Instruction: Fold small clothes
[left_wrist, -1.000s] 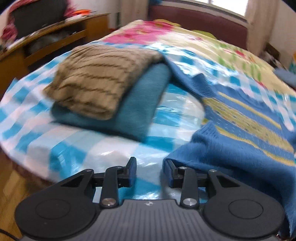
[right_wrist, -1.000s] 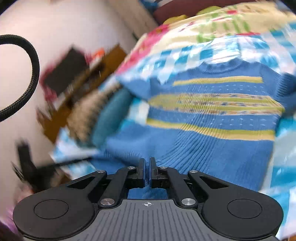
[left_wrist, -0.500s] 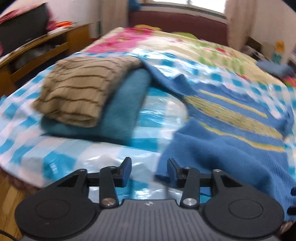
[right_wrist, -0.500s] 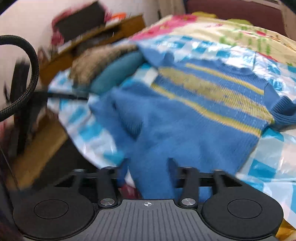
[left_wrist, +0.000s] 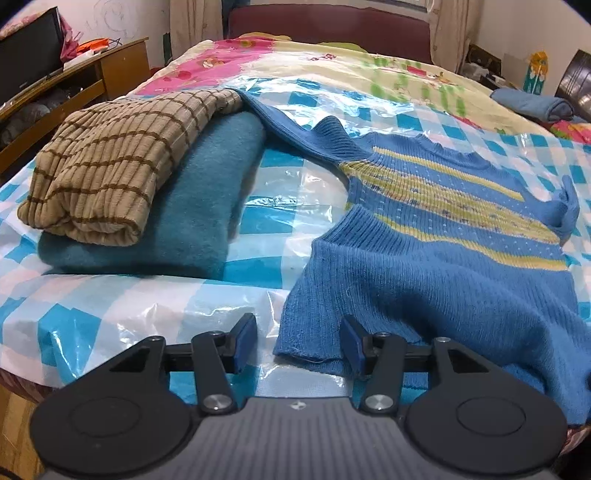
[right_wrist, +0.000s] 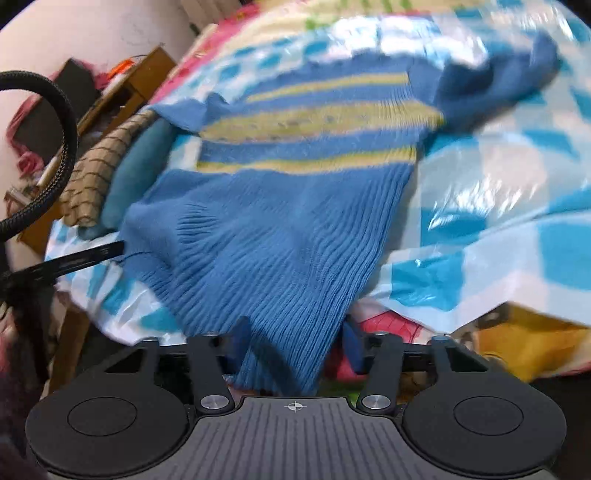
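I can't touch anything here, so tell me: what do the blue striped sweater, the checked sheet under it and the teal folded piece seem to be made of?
Blue striped sweater: knitted yarn, probably wool or acrylic; ribbed rows show, matte finish.
Checked sheet: thin plastic film by its look; it is glossy, crinkled and partly see-through.
Teal folded piece: thick, fuzzy fabric, perhaps fleece or brushed knit; soft, dull surface with no visible stitches.

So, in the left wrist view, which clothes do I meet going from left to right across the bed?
Tan striped sweater → teal folded garment → blue sweater with yellow stripes → rolled blue cloth, far right at the back.
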